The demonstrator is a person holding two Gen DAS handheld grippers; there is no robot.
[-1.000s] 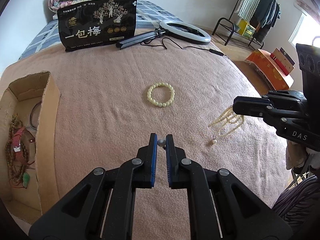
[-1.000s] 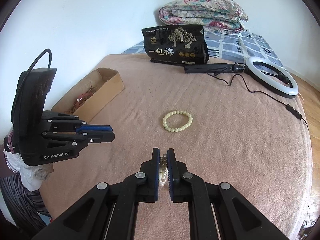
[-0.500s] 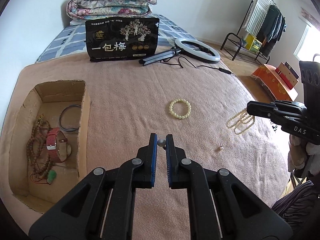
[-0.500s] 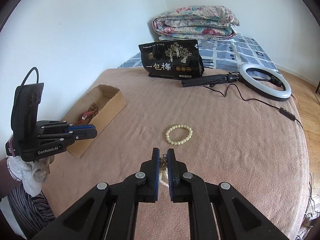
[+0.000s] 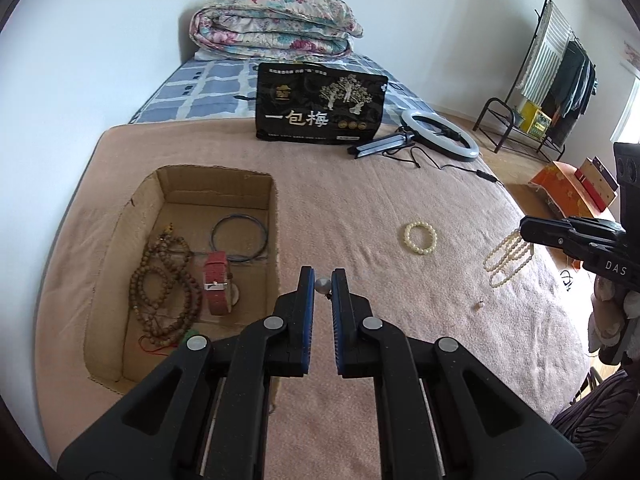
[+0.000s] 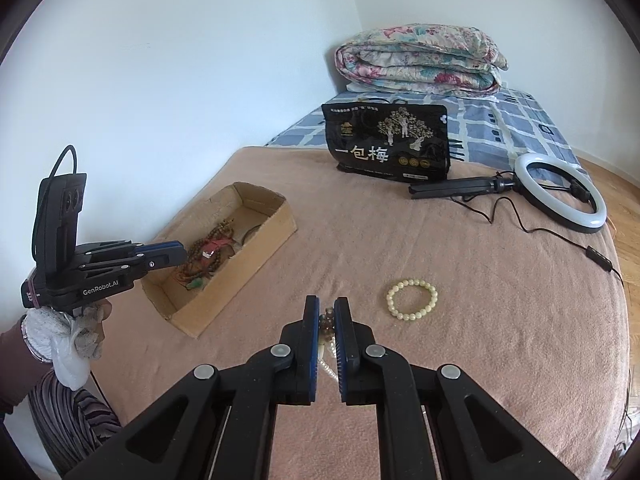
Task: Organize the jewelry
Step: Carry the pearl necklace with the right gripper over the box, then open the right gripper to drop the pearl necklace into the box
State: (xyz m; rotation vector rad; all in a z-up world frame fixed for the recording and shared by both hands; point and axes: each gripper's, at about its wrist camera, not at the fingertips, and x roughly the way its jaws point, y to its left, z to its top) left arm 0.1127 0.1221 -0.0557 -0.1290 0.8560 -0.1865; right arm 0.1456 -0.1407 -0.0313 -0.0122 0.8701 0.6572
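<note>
The left gripper, clamped on what seemed a pearl earring, had been carried toward the cardboard box at 9 o'clock; the right gripper, closed on a pearl necklace, had been raised.

I count two grippers: the left gripper and the right gripper. One cardboard box sits on the blanket, and inside it I make out four pieces — one string of brown wooden beads, one red watch, one thin dark bangle and one small green pendant. Right of the box lies one pale bead bracelet, and farther right one small loose piece. One pearl necklace, one small grey bead. Behind the box — one black bag, one ring light, one folded quilt.
</note>
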